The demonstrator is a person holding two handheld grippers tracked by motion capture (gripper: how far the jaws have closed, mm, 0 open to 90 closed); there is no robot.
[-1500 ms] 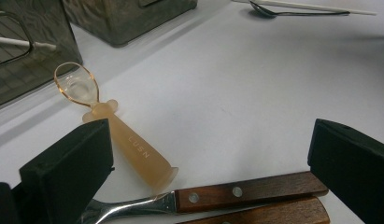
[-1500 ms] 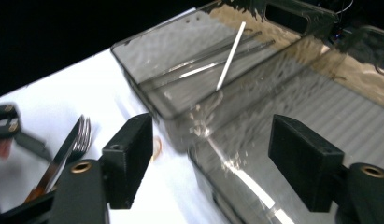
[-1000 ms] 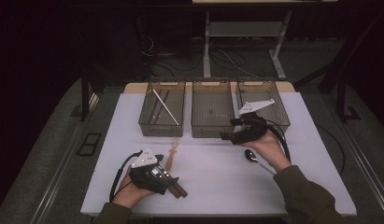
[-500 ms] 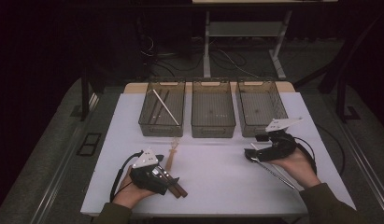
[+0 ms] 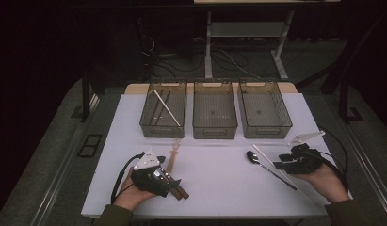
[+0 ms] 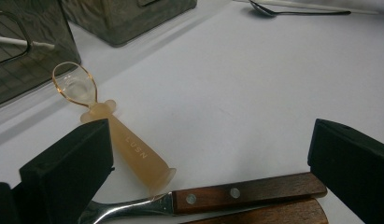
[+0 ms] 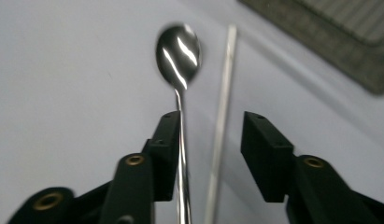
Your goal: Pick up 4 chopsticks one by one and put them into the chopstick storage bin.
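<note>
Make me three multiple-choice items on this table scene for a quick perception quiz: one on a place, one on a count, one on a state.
1. Where does the metal spoon lie?
A. in the middle bin
B. on the white table by the right gripper
C. under the left gripper

2. How many mesh bins stand at the back of the table?
A. two
B. three
C. four

3. How do the jaws of the right gripper stand?
A. apart around the spoon's handle and a white stick
B. clamped on a knife
C. shut on nothing

Answers: 1 B, the high view shows it on the table before that gripper. 2 B, three bins stand side by side. 3 A, the right gripper view shows the handle and the white stick in the gap, though the jaws have just been closing.
</note>
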